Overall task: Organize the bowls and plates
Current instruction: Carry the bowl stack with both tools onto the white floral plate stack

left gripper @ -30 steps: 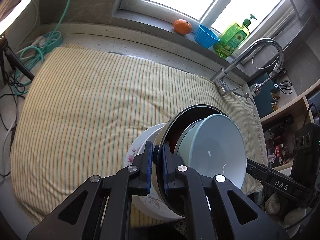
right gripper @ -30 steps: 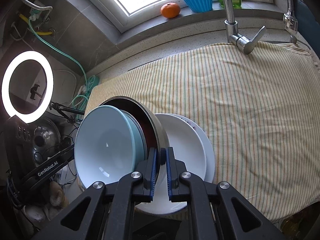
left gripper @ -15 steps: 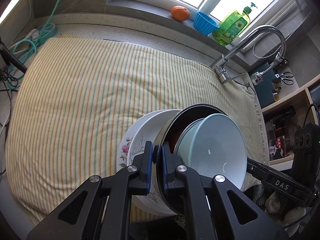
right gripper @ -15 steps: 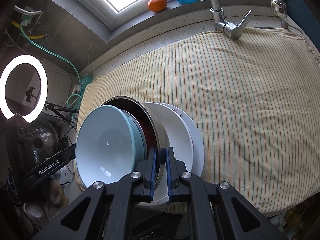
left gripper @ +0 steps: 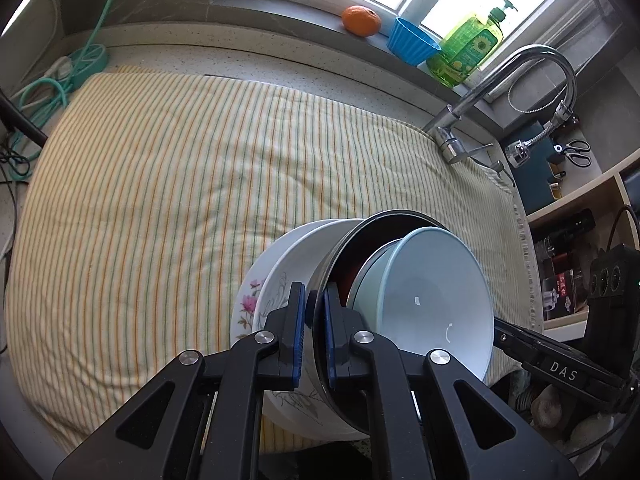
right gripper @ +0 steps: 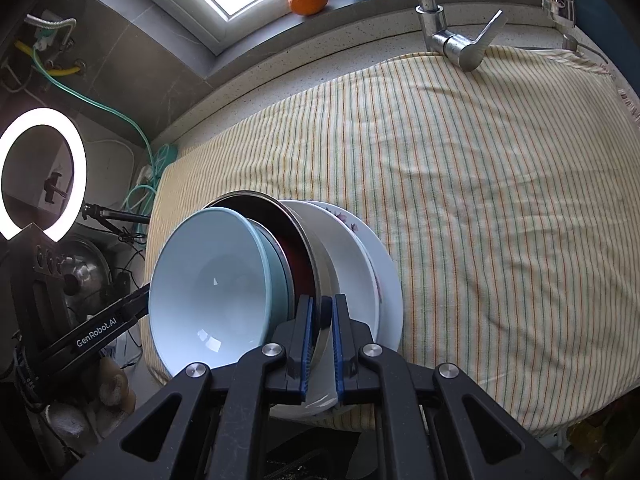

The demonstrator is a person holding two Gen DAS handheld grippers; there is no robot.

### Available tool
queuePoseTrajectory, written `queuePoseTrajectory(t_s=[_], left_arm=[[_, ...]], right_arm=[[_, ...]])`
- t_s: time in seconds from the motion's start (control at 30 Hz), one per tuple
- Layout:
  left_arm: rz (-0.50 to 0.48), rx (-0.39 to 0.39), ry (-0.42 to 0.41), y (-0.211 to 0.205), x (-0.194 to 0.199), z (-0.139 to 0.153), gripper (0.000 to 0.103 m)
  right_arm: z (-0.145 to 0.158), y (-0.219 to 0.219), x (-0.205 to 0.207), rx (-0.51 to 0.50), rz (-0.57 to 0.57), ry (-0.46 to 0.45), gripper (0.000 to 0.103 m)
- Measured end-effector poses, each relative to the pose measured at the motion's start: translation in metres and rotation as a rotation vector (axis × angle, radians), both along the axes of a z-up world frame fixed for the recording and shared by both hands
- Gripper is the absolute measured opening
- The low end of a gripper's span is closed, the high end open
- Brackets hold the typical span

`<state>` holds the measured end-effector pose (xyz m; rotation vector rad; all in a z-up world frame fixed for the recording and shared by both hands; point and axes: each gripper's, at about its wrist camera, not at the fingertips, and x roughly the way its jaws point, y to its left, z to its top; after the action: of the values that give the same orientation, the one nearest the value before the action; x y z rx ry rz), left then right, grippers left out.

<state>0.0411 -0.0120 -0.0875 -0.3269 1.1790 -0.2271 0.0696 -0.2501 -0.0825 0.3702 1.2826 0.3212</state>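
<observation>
A steel bowl [left gripper: 340, 248] with a dark red inside hangs tilted, and a light blue bowl [left gripper: 424, 300] is nested in it. My left gripper [left gripper: 316, 308] is shut on the steel rim at one side. My right gripper [right gripper: 321, 312] is shut on the same steel bowl [right gripper: 316, 248] at the opposite side, with the light blue bowl [right gripper: 212, 280] to its left. Just behind the steel bowl, a white bowl [left gripper: 292, 264] sits on a floral plate [left gripper: 246, 308] on the striped cloth [left gripper: 160, 180]. The right wrist view shows the same white bowl [right gripper: 352, 264] and plate [right gripper: 386, 268].
A faucet [left gripper: 520, 64] rises at the cloth's far right corner. An orange [left gripper: 361, 20], a blue cup [left gripper: 412, 46] and a green soap bottle [left gripper: 468, 48] stand on the windowsill. A ring light [right gripper: 42, 172] and a coiled green hose [right gripper: 154, 176] are off the cloth's left side.
Both grips on the steel bowl stay the same. More of the white bowl and floral plate now shows from behind it, and the windowsill has slid toward the top of both views.
</observation>
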Motion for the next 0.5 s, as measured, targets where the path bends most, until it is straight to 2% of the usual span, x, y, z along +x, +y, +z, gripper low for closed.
queuePoseTrajectory(t_s=[0.5], left_arm=[[-0.03,0.022,-0.003,-0.0025,0.0004,-0.0025,0.005]], right_arm=[[-0.0016,-0.0005,0.0007,-0.005,0.011,-0.014,0.009]])
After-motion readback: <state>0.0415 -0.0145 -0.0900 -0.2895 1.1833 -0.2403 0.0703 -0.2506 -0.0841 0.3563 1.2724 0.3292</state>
